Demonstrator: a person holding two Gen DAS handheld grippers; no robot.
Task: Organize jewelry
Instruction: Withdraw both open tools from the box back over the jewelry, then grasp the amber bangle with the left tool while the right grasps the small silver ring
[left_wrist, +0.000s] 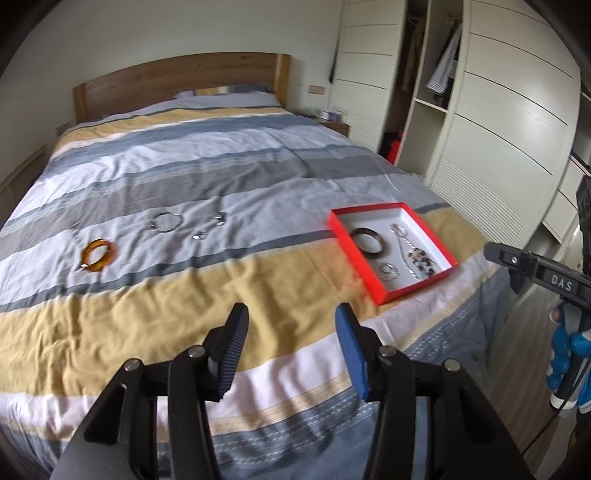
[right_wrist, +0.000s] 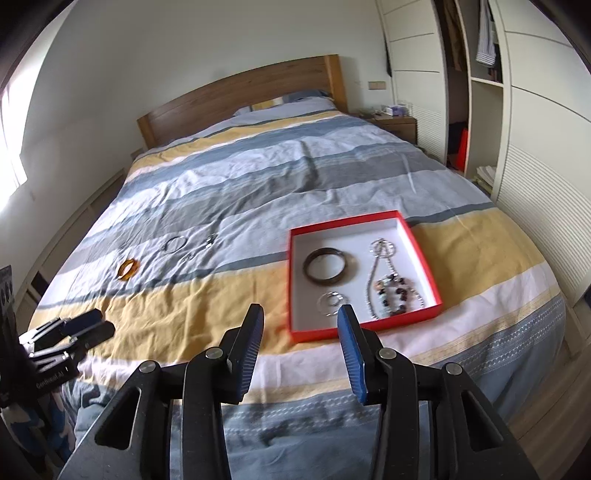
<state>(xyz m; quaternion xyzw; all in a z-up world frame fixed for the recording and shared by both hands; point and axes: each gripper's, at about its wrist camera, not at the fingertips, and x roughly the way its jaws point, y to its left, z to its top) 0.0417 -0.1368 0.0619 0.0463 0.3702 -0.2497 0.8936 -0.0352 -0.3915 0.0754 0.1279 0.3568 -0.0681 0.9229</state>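
Nearest each camera, above the foot of the striped bedspread (left_wrist: 155, 325), both tongs hang in the air with nothing between their fingers: the left gripper (left_wrist: 290, 317) stands with its jaws apart and touches nothing, and the right gripper (right_wrist: 300, 318) is likewise released, its ribbed pads bare and clear of the cloth. Just beyond the right gripper's blue fingertip lies the red box (right_wrist: 421, 243), resting on a yellow band of the cover near the bed's right edge; inside it are a dark bangle (right_wrist: 327, 270), a small silver ring pair (right_wrist: 331, 302), a chain and a beaded bracelet (right_wrist: 397, 295). Farther off to the left, loose on the cover, lie an amber bangle (left_wrist: 99, 254), a thin silver hoop (left_wrist: 167, 222) and small silver pieces (left_wrist: 219, 219), well apart from the box
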